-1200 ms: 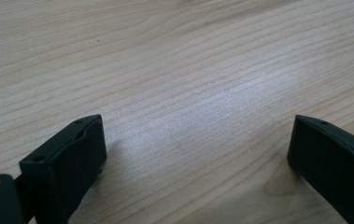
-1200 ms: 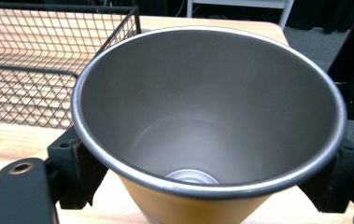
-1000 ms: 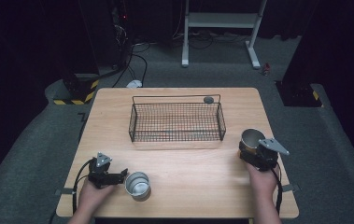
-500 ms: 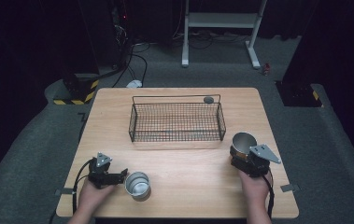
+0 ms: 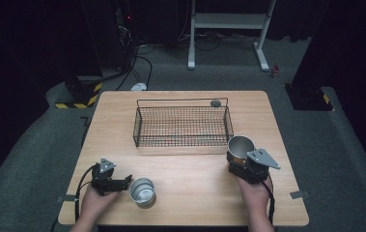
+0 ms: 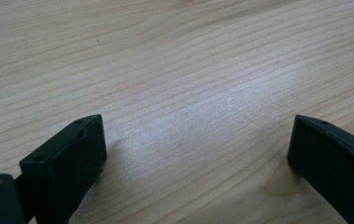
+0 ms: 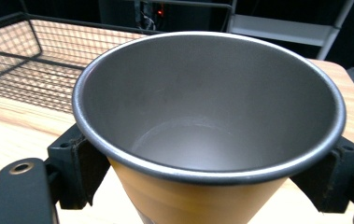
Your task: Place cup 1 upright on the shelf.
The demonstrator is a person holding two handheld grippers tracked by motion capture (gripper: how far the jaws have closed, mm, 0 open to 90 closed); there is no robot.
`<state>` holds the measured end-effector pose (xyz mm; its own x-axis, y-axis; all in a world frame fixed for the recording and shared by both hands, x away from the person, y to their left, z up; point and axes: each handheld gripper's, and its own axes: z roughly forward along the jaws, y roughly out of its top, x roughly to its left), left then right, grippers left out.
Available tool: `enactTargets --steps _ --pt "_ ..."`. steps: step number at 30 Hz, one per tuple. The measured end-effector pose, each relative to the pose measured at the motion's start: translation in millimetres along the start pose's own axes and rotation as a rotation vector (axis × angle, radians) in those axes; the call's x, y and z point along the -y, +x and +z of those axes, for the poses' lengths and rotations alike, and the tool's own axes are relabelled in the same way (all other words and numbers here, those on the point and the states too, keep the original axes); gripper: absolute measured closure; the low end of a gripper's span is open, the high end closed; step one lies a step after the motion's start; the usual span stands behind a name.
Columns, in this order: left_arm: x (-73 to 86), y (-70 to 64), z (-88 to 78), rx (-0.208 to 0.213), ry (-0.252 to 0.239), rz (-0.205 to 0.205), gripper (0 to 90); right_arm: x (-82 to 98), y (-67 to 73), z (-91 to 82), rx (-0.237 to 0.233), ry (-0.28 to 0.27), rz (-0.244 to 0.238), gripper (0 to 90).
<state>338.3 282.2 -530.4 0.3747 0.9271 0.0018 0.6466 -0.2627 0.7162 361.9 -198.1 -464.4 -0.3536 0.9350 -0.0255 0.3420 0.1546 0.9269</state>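
My right gripper (image 5: 240, 159) is shut on an orange cup (image 5: 241, 146) with a grey metal inside, held upright just off the front right corner of the black wire basket (image 5: 183, 126). In the right gripper view the cup (image 7: 207, 116) sits between both jaws of this gripper (image 7: 207, 161), with the basket (image 7: 20, 51) beyond it at left. A silver cup (image 5: 142, 191) stands near the table's front edge. My left gripper (image 5: 128, 181) lies just left of it, pointing at it. In the left gripper view that gripper (image 6: 198, 123) is open over bare wood.
The wooden table (image 5: 190, 203) carries a small dark round object (image 5: 215, 103) behind the basket's back right corner. Grey carpet surrounds the table, with a white metal stand (image 5: 229, 21) and cables on the floor farther back.
My right gripper has carried the orange cup leftward, closer to the basket's front right corner. The left gripper and the silver cup have stayed put.
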Motion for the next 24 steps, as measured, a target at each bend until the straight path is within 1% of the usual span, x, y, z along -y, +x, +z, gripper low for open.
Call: enactTargets --steps 4,10,11,13,17,24 --pt "0.0 0.0 0.0 -0.001 0.0 0.0 5.0 -6.1 8.6 3.8 -0.024 -0.011 -0.015 14.8" --pt "-0.1 0.0 0.2 0.001 -0.002 -0.001 4.9 -17.7 19.3 10.5 -0.041 -0.012 -0.032 14.8" --pt "-0.1 0.1 0.3 0.002 -0.002 -0.001 4.8 -21.8 23.1 11.7 -0.045 -0.011 -0.04 14.8" --pt "-0.1 0.0 0.3 0.001 -0.002 -0.001 4.8 -23.2 24.1 12.3 -0.047 -0.008 -0.041 14.8" --pt "-0.2 0.0 0.5 -0.002 -0.004 0.001 4.7 -31.4 29.3 14.7 -0.052 -0.007 -0.044 14.8" --pt "-0.3 0.3 0.5 0.003 -0.002 0.002 4.5 -43.5 37.8 16.4 -0.039 -0.002 -0.047 14.8"
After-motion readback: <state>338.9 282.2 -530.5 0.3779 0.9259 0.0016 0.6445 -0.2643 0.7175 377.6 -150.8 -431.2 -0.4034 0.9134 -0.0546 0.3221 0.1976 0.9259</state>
